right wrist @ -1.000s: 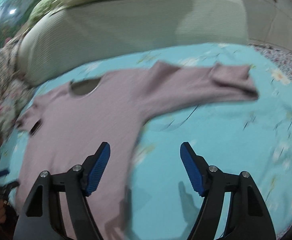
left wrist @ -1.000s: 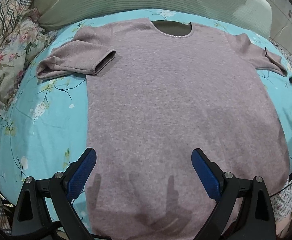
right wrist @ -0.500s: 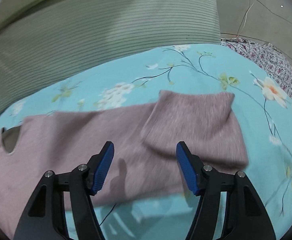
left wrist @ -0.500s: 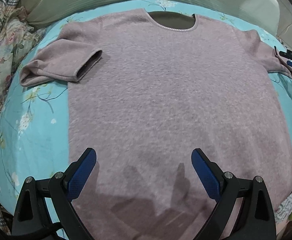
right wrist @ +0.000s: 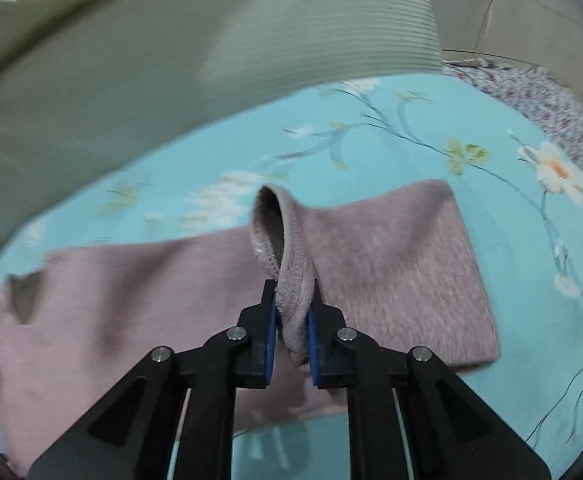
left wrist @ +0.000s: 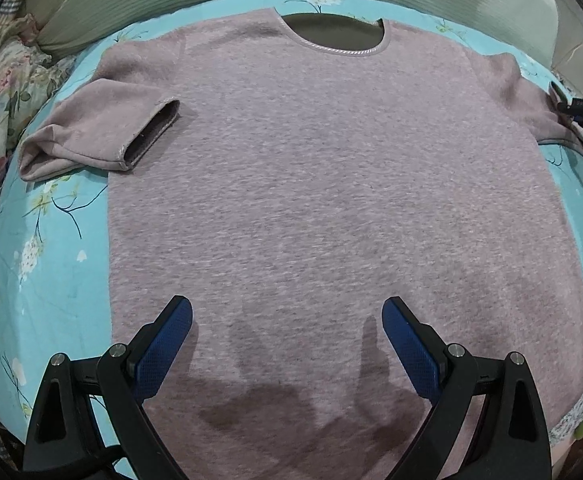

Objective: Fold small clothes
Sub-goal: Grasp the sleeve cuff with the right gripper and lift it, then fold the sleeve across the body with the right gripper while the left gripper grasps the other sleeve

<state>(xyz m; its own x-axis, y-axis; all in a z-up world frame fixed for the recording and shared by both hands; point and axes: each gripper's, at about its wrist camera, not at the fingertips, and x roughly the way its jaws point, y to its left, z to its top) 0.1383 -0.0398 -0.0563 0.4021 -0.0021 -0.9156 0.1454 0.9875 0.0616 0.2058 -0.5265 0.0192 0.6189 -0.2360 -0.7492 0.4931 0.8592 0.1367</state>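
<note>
One mauve top (left wrist: 331,200) lies flat on your floral sheet (left wrist: 63,272), body unfolded. Your right gripper (right wrist: 291,320) is closing on its right cuff (right wrist: 287,280); your left gripper (left wrist: 287,344) hovers spread, empty. All folds remain.

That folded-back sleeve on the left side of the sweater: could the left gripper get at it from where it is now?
Probably yes. The left gripper hangs open and empty over the sweater, and nothing lies between it and the sleeve, which rests exposed on the bedsheet.
</note>
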